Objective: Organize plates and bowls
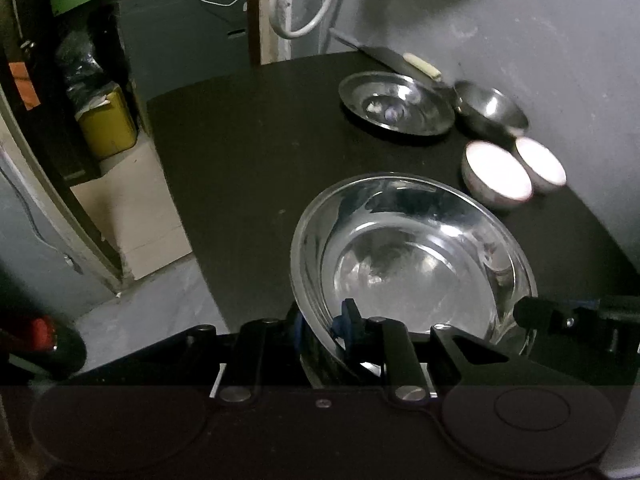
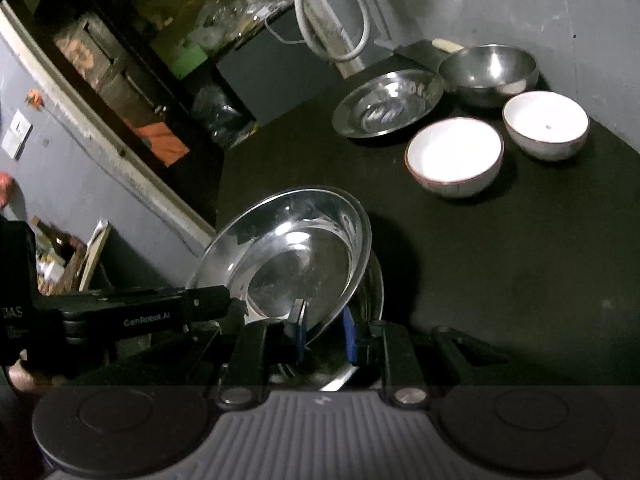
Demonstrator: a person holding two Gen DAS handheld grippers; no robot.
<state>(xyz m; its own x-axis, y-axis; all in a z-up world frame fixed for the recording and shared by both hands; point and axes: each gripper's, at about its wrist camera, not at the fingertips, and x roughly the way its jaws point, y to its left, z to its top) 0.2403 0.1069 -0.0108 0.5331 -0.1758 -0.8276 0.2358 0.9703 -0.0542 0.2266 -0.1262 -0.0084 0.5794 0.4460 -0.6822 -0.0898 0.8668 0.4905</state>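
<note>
A large steel plate (image 1: 412,256) is held tilted over the near left part of the black table (image 1: 248,152); it also shows in the right wrist view (image 2: 288,256). My left gripper (image 1: 324,332) is shut on its near rim. My right gripper (image 2: 324,332) is shut on the same plate's rim, with a second steel rim (image 2: 374,280) showing beneath it. The right gripper's tip (image 1: 560,316) shows in the left wrist view. At the back stand a steel plate (image 2: 386,102), a steel bowl (image 2: 488,74) and two white bowls (image 2: 454,156) (image 2: 546,124).
A knife with a pale handle (image 1: 416,65) lies against the grey wall behind the dishes. White hose (image 1: 304,0) hangs at the back. Left of the table's edge are a dark cabinet (image 1: 180,32), a yellow container (image 1: 108,124) and cluttered shelves (image 2: 120,72).
</note>
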